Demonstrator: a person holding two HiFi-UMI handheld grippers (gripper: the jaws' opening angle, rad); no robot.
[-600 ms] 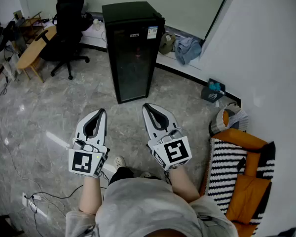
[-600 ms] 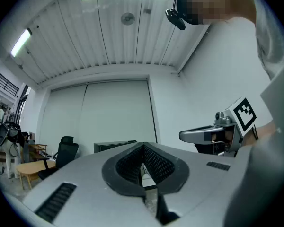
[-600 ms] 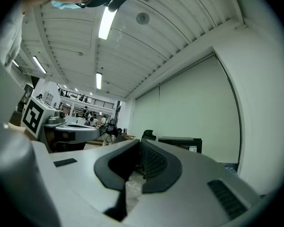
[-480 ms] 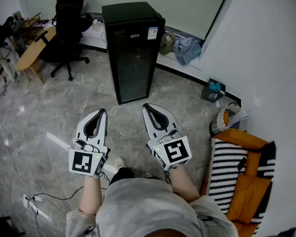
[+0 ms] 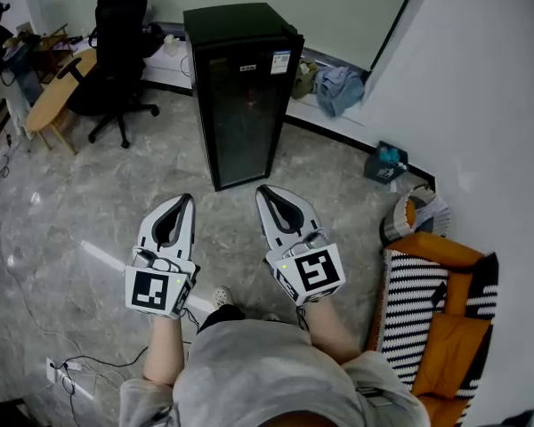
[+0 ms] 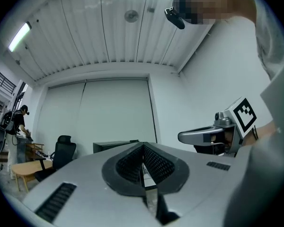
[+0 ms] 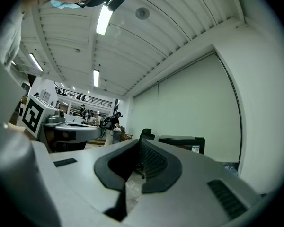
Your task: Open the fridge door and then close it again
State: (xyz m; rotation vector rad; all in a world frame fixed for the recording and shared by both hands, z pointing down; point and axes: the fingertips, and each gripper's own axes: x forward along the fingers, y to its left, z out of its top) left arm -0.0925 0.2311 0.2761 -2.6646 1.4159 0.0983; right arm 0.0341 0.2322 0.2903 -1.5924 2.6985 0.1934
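A tall black fridge (image 5: 240, 96) with a dark glass door stands on the marble floor ahead of me, its door closed. My left gripper (image 5: 186, 200) and right gripper (image 5: 264, 190) are held side by side at waist height, pointing toward the fridge and well short of it. Both are shut with nothing between the jaws. In the left gripper view the fridge top (image 6: 114, 145) shows beyond the left gripper (image 6: 143, 147), with the right gripper body off to the right. The right gripper view shows the fridge (image 7: 182, 144) past the right gripper (image 7: 140, 142).
A black office chair (image 5: 120, 47) and a wooden table (image 5: 58, 87) stand left of the fridge. Clothes (image 5: 338, 87) lie by the back wall. A small box (image 5: 385, 162) and an orange striped seat (image 5: 432, 318) line the right wall. Cables (image 5: 67, 367) trail on the floor at left.
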